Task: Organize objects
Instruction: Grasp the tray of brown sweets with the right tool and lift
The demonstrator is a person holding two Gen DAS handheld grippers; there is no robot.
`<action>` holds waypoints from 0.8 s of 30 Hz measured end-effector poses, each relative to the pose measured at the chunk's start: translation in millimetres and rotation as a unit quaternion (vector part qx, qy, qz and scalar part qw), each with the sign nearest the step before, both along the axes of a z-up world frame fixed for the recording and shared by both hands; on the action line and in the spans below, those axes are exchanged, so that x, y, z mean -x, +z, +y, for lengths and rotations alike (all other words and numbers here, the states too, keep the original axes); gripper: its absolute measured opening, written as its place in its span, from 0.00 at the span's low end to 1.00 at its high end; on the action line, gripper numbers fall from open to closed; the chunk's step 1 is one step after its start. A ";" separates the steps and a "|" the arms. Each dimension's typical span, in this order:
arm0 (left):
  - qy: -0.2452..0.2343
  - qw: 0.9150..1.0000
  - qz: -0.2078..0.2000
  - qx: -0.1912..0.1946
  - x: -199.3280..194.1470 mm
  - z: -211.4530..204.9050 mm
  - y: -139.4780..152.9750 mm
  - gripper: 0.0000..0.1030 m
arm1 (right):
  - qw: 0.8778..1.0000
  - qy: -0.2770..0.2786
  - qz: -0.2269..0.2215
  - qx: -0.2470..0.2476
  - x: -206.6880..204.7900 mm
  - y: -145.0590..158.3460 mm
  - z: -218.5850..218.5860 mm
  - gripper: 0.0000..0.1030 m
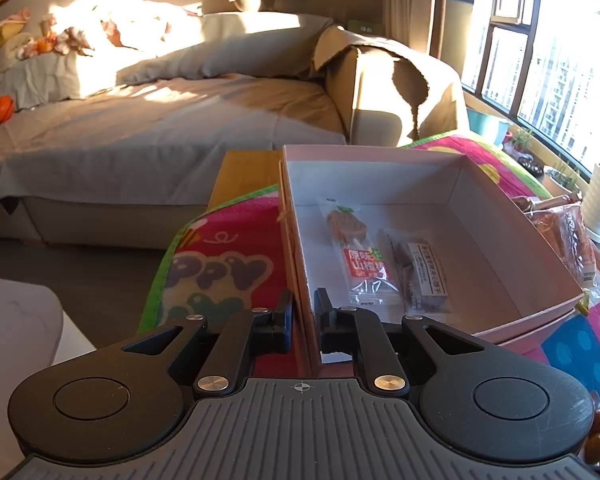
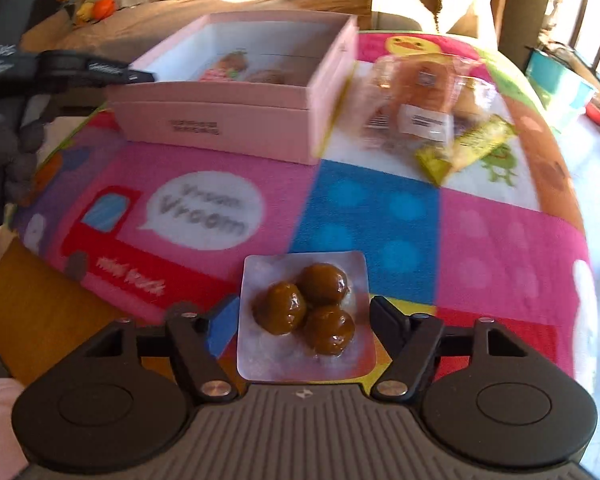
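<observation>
A pink box (image 1: 296, 240) with a white inside stands on the colourful mat; it also shows in the right wrist view (image 2: 220, 120). In it lie a red-labelled snack packet (image 1: 360, 256) and a dark snack packet (image 1: 420, 272). My left gripper (image 1: 303, 316) is shut on the box's near-left wall. My right gripper (image 2: 304, 320) has its jaws on either side of a clear packet of three brown balls (image 2: 306, 312), touching its edges. A bread packet (image 2: 420, 100) and a yellow bar (image 2: 468, 144) lie on the mat right of the box.
The colourful mat (image 2: 380, 208) covers a wooden table (image 1: 248, 168). A sofa (image 1: 160, 120) stands behind it. A teal container (image 2: 556, 76) and plants are by the window on the right. More packets (image 1: 568, 236) lie right of the box.
</observation>
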State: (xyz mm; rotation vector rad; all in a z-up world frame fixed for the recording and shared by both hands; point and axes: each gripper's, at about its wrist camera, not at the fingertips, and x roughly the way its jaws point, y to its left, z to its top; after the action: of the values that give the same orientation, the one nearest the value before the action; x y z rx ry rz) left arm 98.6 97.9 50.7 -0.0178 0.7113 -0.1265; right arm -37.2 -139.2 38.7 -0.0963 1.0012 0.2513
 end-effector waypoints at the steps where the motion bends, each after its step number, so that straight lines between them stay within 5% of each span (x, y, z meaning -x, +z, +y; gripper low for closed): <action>1: 0.000 1.000 0.000 0.000 -0.1 -0.5 0.1 0.13 | 1.000 0.003 -0.001 0.001 1.0 1.0 1.9 0.69; 4: 0.001 1.000 0.000 0.000 0.0 -0.4 0.0 0.13 | 1.000 0.000 -0.006 0.002 0.9 8.1 2.5 0.67; 5: 0.002 1.000 -0.001 0.000 0.2 -0.6 -0.8 0.13 | 1.000 -0.001 -0.007 0.002 0.9 11.2 1.4 0.56; 8: 0.003 1.000 0.000 -0.001 0.4 -1.2 -0.7 0.12 | 1.000 -0.007 -0.017 -0.002 0.5 22.1 -3.9 0.49; 9: 0.003 1.000 0.000 -0.002 0.6 -1.3 -0.7 0.12 | 1.000 -0.002 -0.018 -0.012 0.2 25.6 -5.4 0.35; 12: 0.003 1.000 0.001 -0.003 0.5 -1.7 -0.4 0.12 | 1.000 0.001 -0.023 -0.007 -1.2 29.2 -3.6 0.31; 14: 0.002 1.000 -0.001 -0.002 0.9 -1.4 -0.6 0.12 | 1.000 0.004 -0.015 0.005 -3.7 23.4 0.0 0.37; 16: 0.001 1.000 -0.001 0.000 1.1 -0.6 -0.9 0.13 | 0.999 0.004 -0.017 0.032 -5.0 17.1 4.9 0.65; 18: -0.001 1.000 -0.001 0.000 0.8 -0.1 -0.9 0.13 | 0.998 0.009 -0.026 0.055 -5.3 10.9 8.2 0.79; 24: -0.001 1.000 -0.002 0.000 1.2 0.1 -0.9 0.13 | 1.000 -0.007 -0.001 0.017 -20.3 -4.7 -4.7 0.85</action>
State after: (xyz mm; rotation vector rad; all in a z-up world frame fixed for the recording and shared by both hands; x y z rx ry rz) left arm 97.4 98.0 49.8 -0.0173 0.7072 -0.1289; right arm -16.9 -143.9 34.0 -0.1203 1.0043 0.2206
